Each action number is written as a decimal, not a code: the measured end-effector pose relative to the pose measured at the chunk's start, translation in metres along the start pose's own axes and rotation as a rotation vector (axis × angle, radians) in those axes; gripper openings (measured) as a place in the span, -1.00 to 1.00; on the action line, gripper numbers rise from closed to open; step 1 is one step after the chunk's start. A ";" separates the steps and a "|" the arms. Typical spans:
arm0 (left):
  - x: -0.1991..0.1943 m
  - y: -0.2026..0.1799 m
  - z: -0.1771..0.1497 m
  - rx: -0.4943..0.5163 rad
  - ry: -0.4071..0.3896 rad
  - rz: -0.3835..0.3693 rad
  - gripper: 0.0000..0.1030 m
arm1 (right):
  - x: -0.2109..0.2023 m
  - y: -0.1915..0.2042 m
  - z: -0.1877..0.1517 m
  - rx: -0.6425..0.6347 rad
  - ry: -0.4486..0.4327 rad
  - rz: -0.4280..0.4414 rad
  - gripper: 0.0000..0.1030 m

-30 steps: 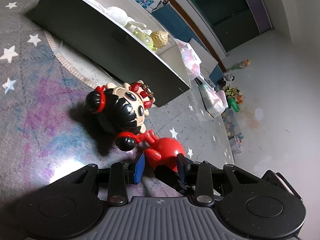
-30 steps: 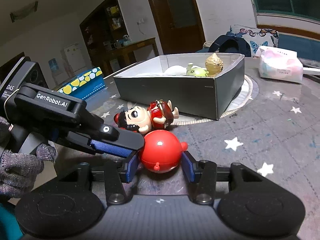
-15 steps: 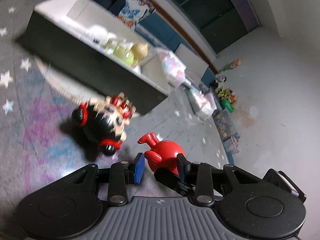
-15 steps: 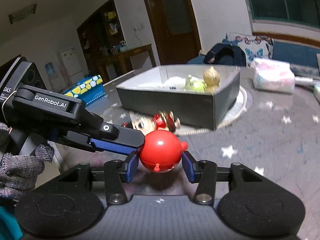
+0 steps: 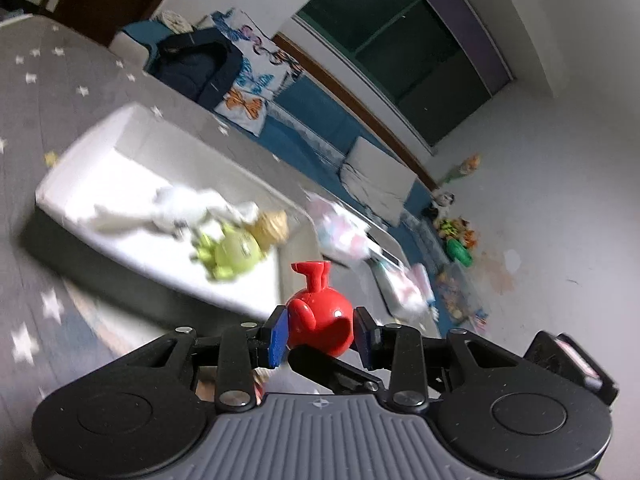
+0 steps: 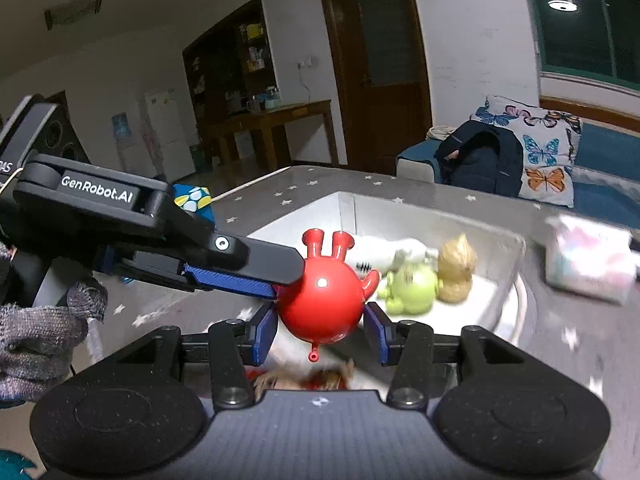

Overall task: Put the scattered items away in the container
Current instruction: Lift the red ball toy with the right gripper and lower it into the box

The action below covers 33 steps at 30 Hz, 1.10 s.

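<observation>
We've got the red toy (image 6: 322,300) pinched from two sides, our right gripper (image 6: 322,330) clamped across its round body and our left gripper (image 5: 320,336) closed on it too, up in the air just short of the box (image 6: 508,276). The risk: two grips on a slick ball, and if our hands drift apart it pops out. A green toy (image 6: 412,286) and a tan figure (image 6: 456,270) already crowd the near corner; a doll (image 6: 312,380) lies below.

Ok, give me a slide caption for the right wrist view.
Both grippers carry the red round toy above the grey box.
</observation>
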State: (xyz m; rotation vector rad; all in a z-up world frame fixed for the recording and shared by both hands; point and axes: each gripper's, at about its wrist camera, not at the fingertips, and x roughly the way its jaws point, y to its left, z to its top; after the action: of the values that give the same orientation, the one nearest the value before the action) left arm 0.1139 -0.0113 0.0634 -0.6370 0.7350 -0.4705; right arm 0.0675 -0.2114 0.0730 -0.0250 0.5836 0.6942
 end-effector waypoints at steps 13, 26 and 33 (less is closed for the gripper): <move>0.048 0.065 0.063 -0.154 0.107 0.105 -0.28 | 0.097 -0.030 0.047 0.003 0.208 0.088 -0.08; 0.063 0.086 0.075 -0.213 0.150 0.150 -0.30 | 0.140 -0.031 0.051 -0.095 0.353 0.052 -0.08; 0.066 0.080 0.078 -0.166 0.146 0.198 -0.30 | 0.162 -0.027 0.051 -0.154 0.405 0.037 -0.08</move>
State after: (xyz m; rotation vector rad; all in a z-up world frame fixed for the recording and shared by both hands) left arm 0.2278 0.0352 0.0228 -0.6818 0.9732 -0.2773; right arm 0.2087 -0.1251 0.0279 -0.3043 0.9192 0.7746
